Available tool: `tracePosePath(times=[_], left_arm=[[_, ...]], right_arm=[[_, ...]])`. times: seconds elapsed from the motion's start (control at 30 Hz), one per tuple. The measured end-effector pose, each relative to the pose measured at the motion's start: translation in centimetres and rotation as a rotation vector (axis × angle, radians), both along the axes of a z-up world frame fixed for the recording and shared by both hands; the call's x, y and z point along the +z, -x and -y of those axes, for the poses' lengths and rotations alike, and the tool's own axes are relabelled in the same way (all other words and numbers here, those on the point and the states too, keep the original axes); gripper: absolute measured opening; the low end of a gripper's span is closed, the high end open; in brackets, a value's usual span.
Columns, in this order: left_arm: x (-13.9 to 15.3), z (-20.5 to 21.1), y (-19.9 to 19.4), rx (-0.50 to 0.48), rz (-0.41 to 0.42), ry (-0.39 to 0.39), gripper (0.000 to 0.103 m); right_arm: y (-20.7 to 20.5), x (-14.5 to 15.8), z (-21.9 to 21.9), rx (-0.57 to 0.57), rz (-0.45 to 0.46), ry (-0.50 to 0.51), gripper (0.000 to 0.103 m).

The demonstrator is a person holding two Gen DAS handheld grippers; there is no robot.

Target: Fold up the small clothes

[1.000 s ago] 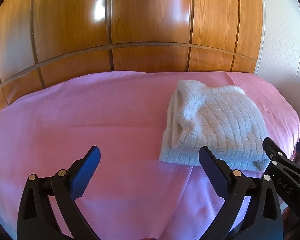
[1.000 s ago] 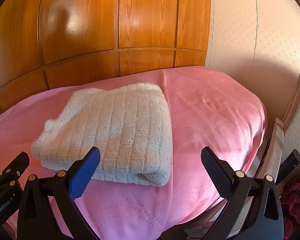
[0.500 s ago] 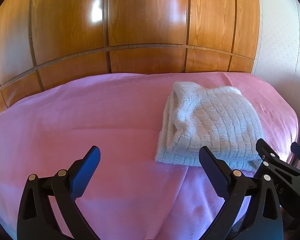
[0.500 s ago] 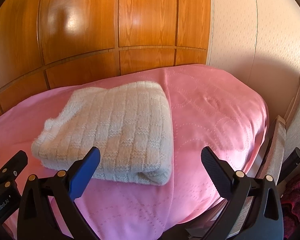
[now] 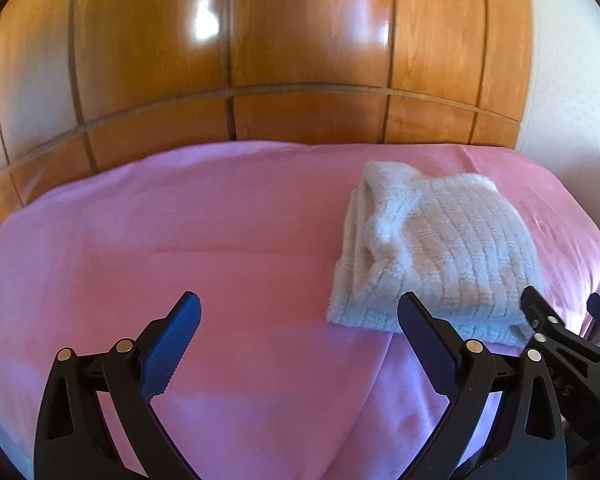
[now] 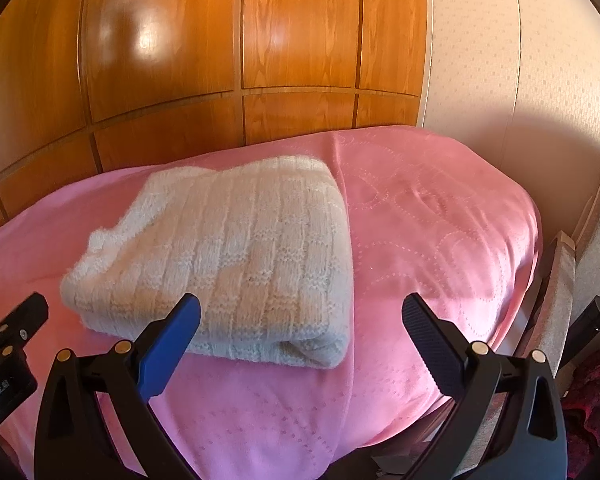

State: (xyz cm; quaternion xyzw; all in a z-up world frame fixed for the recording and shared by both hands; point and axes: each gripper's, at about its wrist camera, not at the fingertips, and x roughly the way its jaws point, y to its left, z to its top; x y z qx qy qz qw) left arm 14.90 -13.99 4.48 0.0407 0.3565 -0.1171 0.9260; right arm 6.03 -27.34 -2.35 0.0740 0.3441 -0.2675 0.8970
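Note:
A white knitted sweater [image 5: 436,256] lies folded into a thick rectangle on the pink bedspread [image 5: 180,248]. It also shows in the right wrist view [image 6: 236,256], with its rolled fold edge at the near right. My left gripper [image 5: 300,328] is open and empty, hovering over bare bedspread to the left of the sweater. My right gripper [image 6: 300,328] is open and empty, just in front of the sweater's near edge. The right gripper also shows in the left wrist view [image 5: 564,320] at the far right.
A glossy wooden panelled wardrobe [image 5: 300,60] stands behind the bed. A pale wall [image 6: 520,72] is at the right. The bed's right edge [image 6: 532,240] drops off beside a grey padded chair [image 6: 596,240]. A dark red cloth [image 6: 596,396] lies low at the right.
Both grippers have drawn back a little from the sweater, staying open. The sweater has not moved.

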Motion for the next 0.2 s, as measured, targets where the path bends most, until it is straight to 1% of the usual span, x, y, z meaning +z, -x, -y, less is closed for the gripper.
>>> tracePosePath(times=[0.1,0.2], left_arm=[[-0.27,-0.29,-0.13,0.011,0.001,-0.019,0.098],[-0.44,-0.62,-0.16,0.018,-0.008,-0.011,0.098]], right_arm=[[-0.03,-0.01,0.03,0.002,0.007,-0.006,0.101],[-0.27,-0.25,0.12,0.006,0.0,-0.019,0.101]])
